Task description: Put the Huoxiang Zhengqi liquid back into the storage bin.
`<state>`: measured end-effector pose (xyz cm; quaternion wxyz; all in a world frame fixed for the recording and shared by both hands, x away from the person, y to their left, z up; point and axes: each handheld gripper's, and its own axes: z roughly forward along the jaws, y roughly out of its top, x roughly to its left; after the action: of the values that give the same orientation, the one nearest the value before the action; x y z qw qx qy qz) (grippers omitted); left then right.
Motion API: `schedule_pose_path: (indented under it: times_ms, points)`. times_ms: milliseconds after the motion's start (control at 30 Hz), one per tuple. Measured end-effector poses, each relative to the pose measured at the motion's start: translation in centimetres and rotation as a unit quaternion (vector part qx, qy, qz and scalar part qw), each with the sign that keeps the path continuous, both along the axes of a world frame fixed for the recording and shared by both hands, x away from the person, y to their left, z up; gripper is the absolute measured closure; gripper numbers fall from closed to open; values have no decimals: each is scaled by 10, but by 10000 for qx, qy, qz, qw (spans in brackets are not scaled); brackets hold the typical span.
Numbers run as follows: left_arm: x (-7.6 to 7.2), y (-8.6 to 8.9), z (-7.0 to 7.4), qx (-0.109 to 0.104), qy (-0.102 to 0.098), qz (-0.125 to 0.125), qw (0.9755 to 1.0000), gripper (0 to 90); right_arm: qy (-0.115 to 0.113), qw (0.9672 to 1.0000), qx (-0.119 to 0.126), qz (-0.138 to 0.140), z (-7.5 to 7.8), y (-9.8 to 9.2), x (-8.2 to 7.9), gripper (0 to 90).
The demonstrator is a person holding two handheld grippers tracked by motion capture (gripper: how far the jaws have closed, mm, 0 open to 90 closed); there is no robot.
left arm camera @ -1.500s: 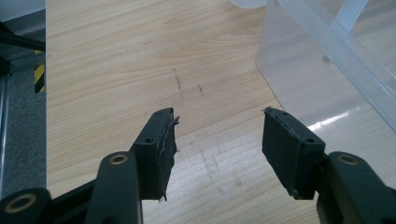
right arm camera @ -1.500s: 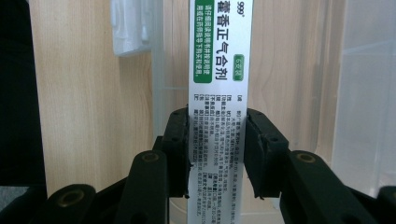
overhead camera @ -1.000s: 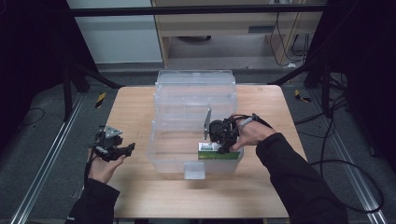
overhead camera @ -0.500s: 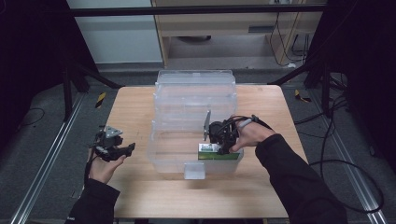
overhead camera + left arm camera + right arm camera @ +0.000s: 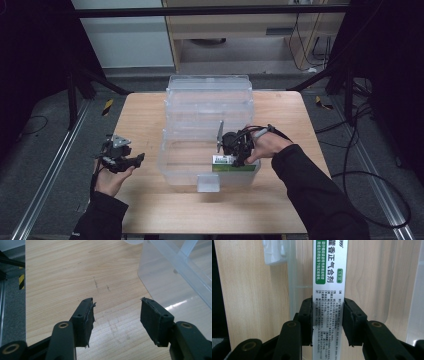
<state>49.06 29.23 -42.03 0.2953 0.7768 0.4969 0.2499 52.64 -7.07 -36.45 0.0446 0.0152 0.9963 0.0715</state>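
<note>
Now the box (image 5: 329, 290) sits pinched between the right tongs (image 5: 328, 320).

Left hand-held gripper (image 5: 134, 160) at 9 o'clock, resting in upturned palm, jaws wide apart, nothing between, pointing toward 3. Right hand-held gripper (image 5: 231, 156) at 4 o'clock, forearm entering from 5, jaws clamped, pointing toward 8.

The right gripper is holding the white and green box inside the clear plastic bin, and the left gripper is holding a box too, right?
Not quite. The left gripper holds nothing: the left gripper view shows its jaws open over the bare wooden table. The rest is right: the right gripper is closed on the white and green box inside the clear plastic bin.
</note>
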Motion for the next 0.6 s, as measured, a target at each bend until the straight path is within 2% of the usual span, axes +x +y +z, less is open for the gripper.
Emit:
schedule_pose_path:
  times_ms: [267,300,500,600]
  points:
    - [0,0,0,-1,0,3,10000,434,19,10000,-70,-3,-6,1,1,632]
    - [0,0,0,-1,-1,4,10000,434,46,9999,-103,-40,-6,0,1,655]
    - [0,-1,0,13,7,-7,10000,434,19,9997,170,-175,4,-6,2,643]
    - [0,-1,0,7,7,1,10000,434,-29,9996,260,-132,8,-8,2,632]
